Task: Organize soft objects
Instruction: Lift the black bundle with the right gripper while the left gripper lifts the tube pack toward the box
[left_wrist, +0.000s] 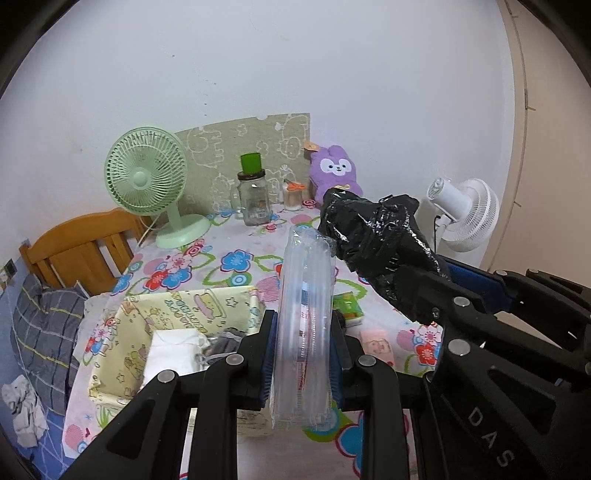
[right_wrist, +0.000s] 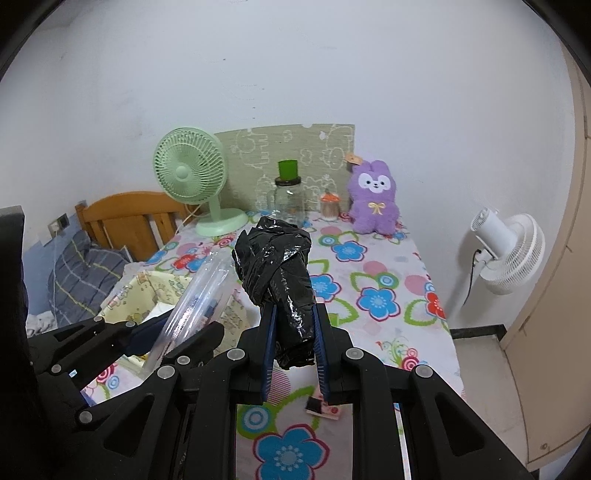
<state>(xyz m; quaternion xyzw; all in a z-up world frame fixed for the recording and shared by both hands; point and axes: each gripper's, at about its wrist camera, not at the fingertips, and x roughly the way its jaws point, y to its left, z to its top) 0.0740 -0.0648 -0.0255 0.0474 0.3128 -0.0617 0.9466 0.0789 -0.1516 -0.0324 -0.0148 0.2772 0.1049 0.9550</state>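
Left gripper (left_wrist: 303, 354) jaws pinching a clear pack (left_wrist: 304, 325); right gripper (right_wrist: 293, 343) jaws pinching a black bag (right_wrist: 280, 266). Slippery film, easily slid loose mid-air. Likely to miss the basket (left_wrist: 110, 369).

left gripper (left_wrist: 303, 354) — angled downward, jaws narrow, blue pads clamped on clear plastic pack (left_wrist: 304, 332) | right gripper (right_wrist: 293, 354) — angled downward, just beside the left, jaws pinched on crumpled black plastic bag (right_wrist: 280, 273) | both held above tabletop
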